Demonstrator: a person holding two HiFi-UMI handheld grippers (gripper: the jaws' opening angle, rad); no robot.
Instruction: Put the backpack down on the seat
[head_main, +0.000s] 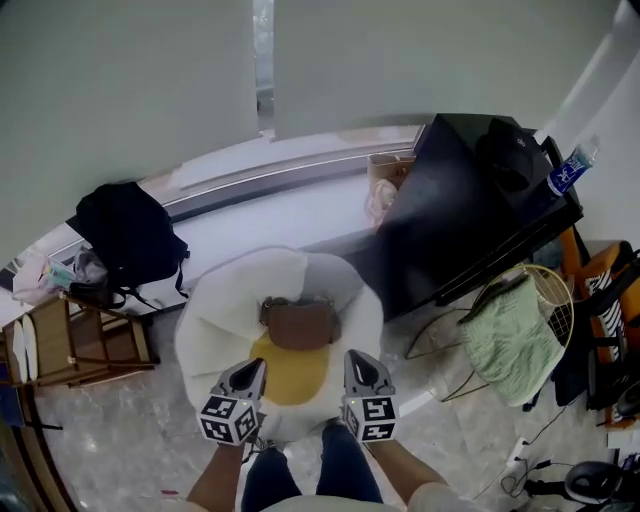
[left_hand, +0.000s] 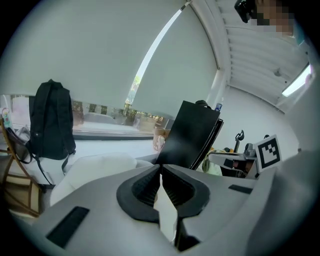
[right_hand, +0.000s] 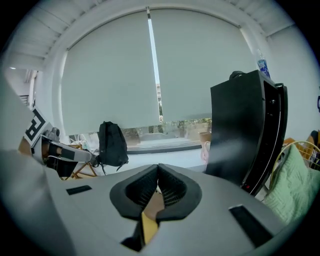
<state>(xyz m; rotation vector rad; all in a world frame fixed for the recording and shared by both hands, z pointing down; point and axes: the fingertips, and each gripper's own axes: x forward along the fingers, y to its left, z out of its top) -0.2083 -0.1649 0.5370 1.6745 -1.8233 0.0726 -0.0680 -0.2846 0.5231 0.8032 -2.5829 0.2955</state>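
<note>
A black backpack (head_main: 128, 235) stands upright on the window ledge at the left, above a wooden chair; it also shows in the left gripper view (left_hand: 50, 122) and the right gripper view (right_hand: 112, 145). The seat (head_main: 215, 320) is a round white cushion with a yellow middle, and a small brown bag (head_main: 300, 322) lies on it. My left gripper (head_main: 252, 368) and right gripper (head_main: 357, 360) hover side by side over the seat's near edge, both shut with nothing in them. The jaws meet in the left gripper (left_hand: 160, 172) and right gripper (right_hand: 158, 175) views.
A large black slanted panel (head_main: 460, 210) stands to the right of the seat, with a water bottle (head_main: 570, 170) at its far end. A wooden chair (head_main: 75, 345) is at the left. A green cloth (head_main: 510, 340) lies on a wire rack at the right, cables on the floor below.
</note>
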